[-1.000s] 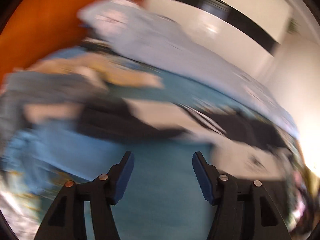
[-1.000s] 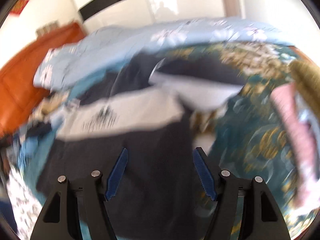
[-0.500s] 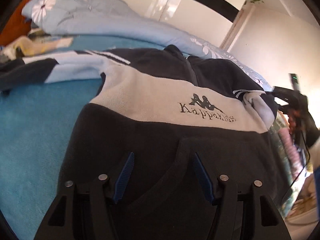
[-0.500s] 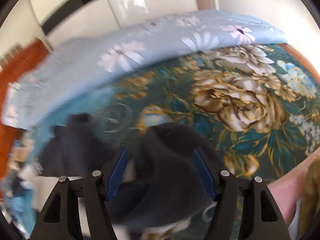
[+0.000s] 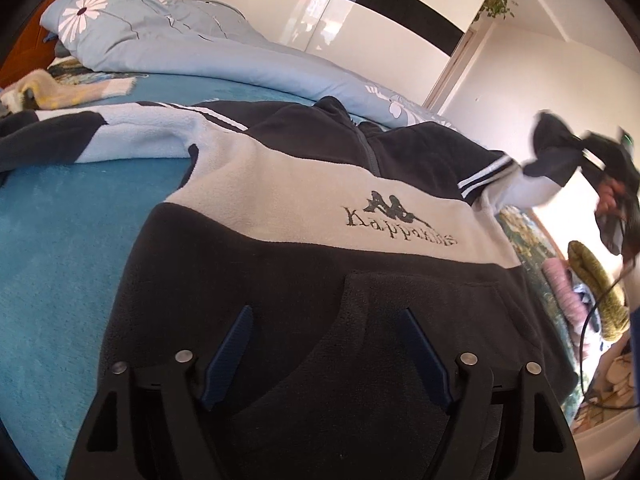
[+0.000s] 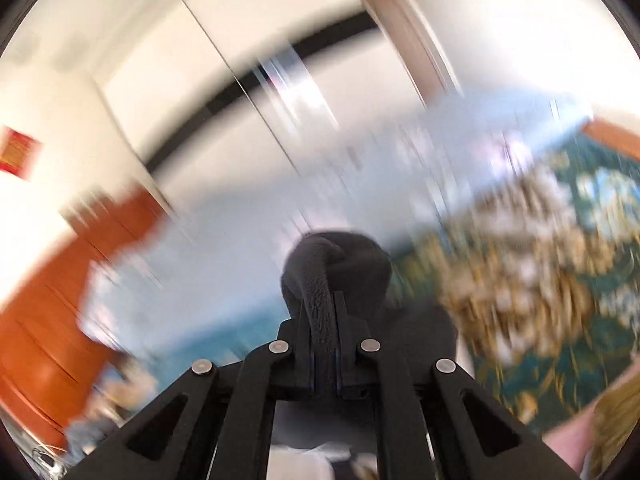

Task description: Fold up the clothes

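A black and grey fleece pullover (image 5: 320,208) with a Kappa logo lies face up on the teal bed cover (image 5: 52,248). Its left sleeve (image 5: 100,136) stretches out flat to the left. My left gripper (image 5: 326,334) is open, low over the pullover's black hem area, with nothing between its jaws. My right gripper (image 6: 324,312) is shut on the black cuff of the right sleeve (image 6: 336,268). In the left wrist view that sleeve (image 5: 532,180) is lifted off the bed at the far right, held by the right gripper (image 5: 580,152).
A light blue flowered duvet (image 5: 160,40) lies bunched along the far side of the bed. A yellow and white garment (image 5: 56,90) sits at the far left. Folded clothes (image 5: 592,292) are piled at the right bed edge. A white wardrobe (image 5: 340,8) stands behind.
My right gripper has closed on the sleeve cuff and lifted it, swinging fast so its view is blurred. My left gripper has settled over the pullover's hem and stays open.
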A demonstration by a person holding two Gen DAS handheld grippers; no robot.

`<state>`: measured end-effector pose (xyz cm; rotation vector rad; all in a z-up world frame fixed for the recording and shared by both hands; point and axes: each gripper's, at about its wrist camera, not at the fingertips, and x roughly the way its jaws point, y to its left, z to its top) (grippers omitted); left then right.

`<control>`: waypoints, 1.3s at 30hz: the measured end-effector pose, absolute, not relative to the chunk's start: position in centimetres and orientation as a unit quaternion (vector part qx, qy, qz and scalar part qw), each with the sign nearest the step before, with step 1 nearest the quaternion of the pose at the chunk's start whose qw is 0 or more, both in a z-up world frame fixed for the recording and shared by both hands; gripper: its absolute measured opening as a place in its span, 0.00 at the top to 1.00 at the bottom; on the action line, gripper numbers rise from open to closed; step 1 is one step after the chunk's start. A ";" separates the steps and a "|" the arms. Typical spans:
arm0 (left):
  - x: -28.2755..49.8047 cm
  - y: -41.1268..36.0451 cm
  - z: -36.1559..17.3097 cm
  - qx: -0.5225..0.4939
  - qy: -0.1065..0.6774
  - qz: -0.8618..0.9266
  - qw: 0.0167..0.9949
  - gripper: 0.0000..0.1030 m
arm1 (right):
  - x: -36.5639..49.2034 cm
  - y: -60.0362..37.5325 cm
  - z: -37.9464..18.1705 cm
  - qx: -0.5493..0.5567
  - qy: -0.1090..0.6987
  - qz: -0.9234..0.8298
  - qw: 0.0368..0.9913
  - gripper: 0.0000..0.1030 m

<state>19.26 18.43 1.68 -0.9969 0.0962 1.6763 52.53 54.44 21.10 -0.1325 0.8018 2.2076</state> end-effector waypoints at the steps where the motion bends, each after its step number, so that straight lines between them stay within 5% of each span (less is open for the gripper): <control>1: 19.1 18.3 1.6 -0.425 0.034 0.709 0.562 0.23 | 53.7 53.5 20.5 -0.045 0.311 0.867 0.385 0.92; 12: 18.7 18.1 1.4 -0.430 0.013 0.699 0.571 0.21 | 59.2 44.7 7.1 -0.215 0.367 0.799 0.424 0.90; 14: 18.6 18.0 1.5 -0.431 0.012 0.699 0.571 0.21 | 59.6 43.6 5.8 -0.221 0.383 0.791 0.423 0.80; 16: 18.6 18.1 1.4 -0.430 0.012 0.699 0.571 0.21 | 60.2 43.4 5.1 -0.216 0.398 0.782 0.429 0.54; 22: 18.6 18.1 1.4 -0.430 0.011 0.699 0.572 0.21 | 60.7 44.5 6.2 -0.144 0.426 0.776 0.443 0.38; 32: 18.4 17.8 1.4 -0.430 -0.004 0.693 0.578 0.21 | 61.7 44.4 7.6 -0.064 0.531 0.657 0.531 0.38; 39: 18.1 17.5 1.3 -0.432 -0.019 0.687 0.584 0.21 | 62.4 43.5 9.9 -0.049 0.533 0.662 0.525 0.38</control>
